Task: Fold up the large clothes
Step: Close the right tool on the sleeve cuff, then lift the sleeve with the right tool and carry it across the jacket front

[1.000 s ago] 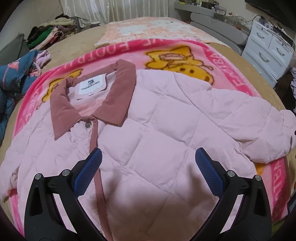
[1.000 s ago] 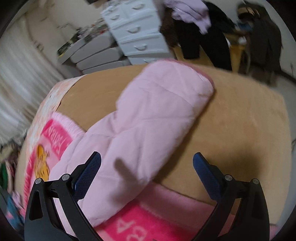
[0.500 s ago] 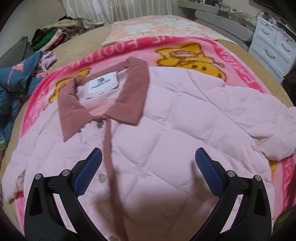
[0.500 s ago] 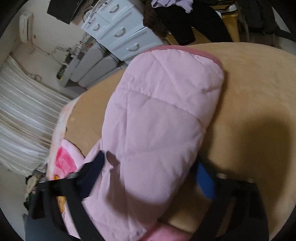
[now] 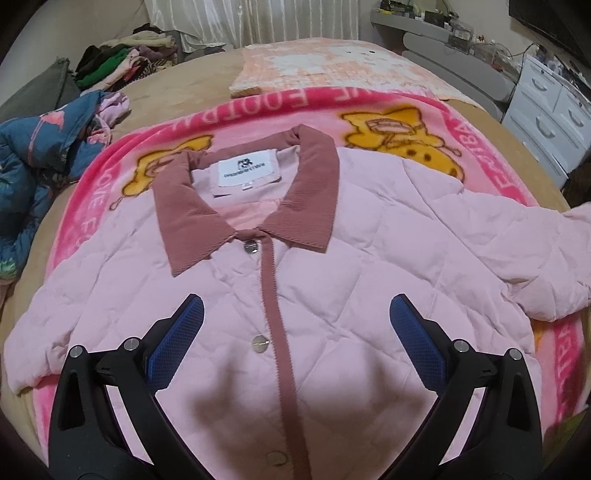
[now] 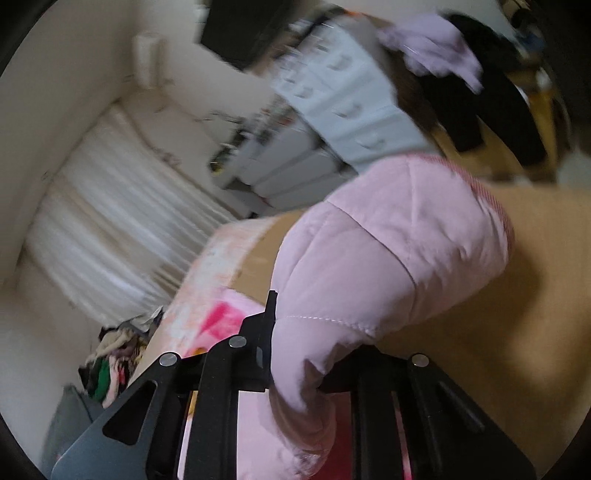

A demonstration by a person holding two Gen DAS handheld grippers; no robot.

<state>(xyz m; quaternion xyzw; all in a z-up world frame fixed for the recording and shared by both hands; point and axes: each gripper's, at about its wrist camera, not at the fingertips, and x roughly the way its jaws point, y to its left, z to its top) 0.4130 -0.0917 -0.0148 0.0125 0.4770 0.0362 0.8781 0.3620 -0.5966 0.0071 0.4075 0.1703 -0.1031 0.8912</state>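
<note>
Clearly the right tool [image 6: 295,369] has pinched shut on the sleeve [image 6: 388,266], while the left tool [image 5: 295,343] hangs wide open and empty over the pink jacket [image 5: 332,288] spread on the bed [image 5: 184,85]. Soft, puffy, light: grip seams or cuffs.

Probably a home bedroom: bed [image 5: 177,99], white drawers [image 5: 550,122], curtains [image 5: 251,18], clothes pile [image 5: 122,62].

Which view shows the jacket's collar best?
The left wrist view: the dusty-rose collar lies spread open around the white label, sharp and unobstructed. The right wrist view shows none of it, only a blurred pink sleeve pinched in the right hand-held gripper.
</note>
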